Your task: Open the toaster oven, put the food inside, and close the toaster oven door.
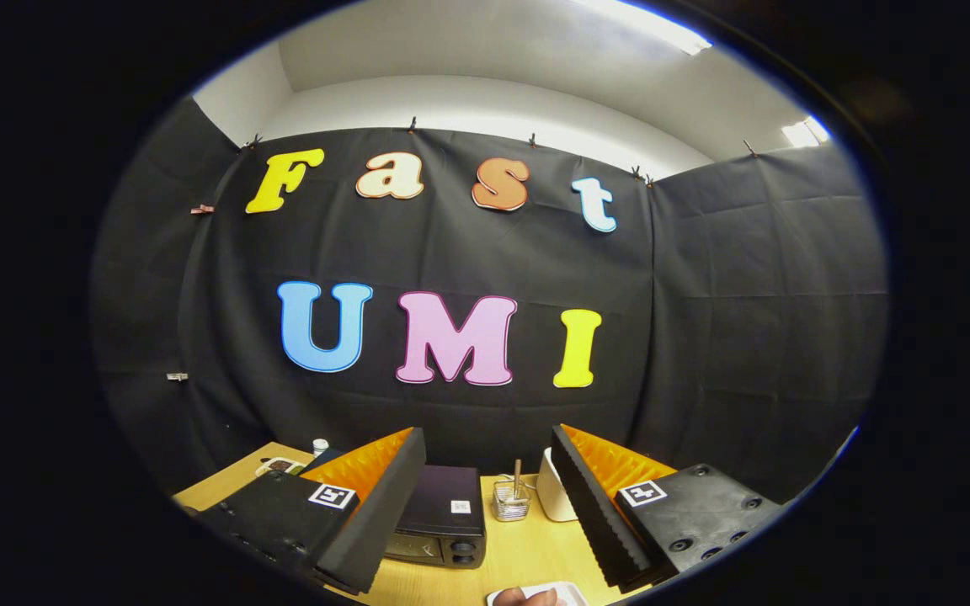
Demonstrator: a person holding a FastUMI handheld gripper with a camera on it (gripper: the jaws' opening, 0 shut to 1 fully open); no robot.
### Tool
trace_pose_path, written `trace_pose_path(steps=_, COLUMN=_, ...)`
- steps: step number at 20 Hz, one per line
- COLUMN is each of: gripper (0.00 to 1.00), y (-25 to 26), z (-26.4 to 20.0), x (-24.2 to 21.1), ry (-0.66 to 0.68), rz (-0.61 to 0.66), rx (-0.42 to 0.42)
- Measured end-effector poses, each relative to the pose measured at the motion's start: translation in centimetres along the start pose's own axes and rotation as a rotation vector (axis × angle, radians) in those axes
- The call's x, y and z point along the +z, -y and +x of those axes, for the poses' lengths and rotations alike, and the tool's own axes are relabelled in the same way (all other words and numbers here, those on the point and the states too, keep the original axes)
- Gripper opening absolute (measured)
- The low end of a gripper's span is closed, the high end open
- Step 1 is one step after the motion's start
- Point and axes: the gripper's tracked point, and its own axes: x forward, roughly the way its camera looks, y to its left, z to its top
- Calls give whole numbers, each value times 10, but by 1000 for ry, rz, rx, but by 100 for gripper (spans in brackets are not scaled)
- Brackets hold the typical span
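The toaster oven (443, 515) sits on the wooden surface (527, 551) between the spread fingers of the hand-held gripper (485, 505), door shut; food on a white plate (535, 595) lies nearer; a small glass jar (511, 501) and white container (554, 497) stand beyond.

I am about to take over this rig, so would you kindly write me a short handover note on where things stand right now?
Gripper: fingers wide open, holding nothing, raised above the table.
Toaster oven: on the table ahead, partly behind one finger; door looks shut.
Food: something brownish on a white plate lies nearest, between the fingers; too little shows to be sure what it is.
Beyond: a small glass holder and a white container.
Done: nothing apparent.
Left: open the door, load the food, close the door.
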Motion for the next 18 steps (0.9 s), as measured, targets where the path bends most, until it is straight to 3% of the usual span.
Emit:
trace_pose_path(steps=8, gripper=97, y=-72, z=18, x=-26, ry=-47, rz=39, rx=78)
trace_pose_path(steps=18, gripper=98, y=-151, z=39, x=-143, ry=-295, rz=61, rx=146)
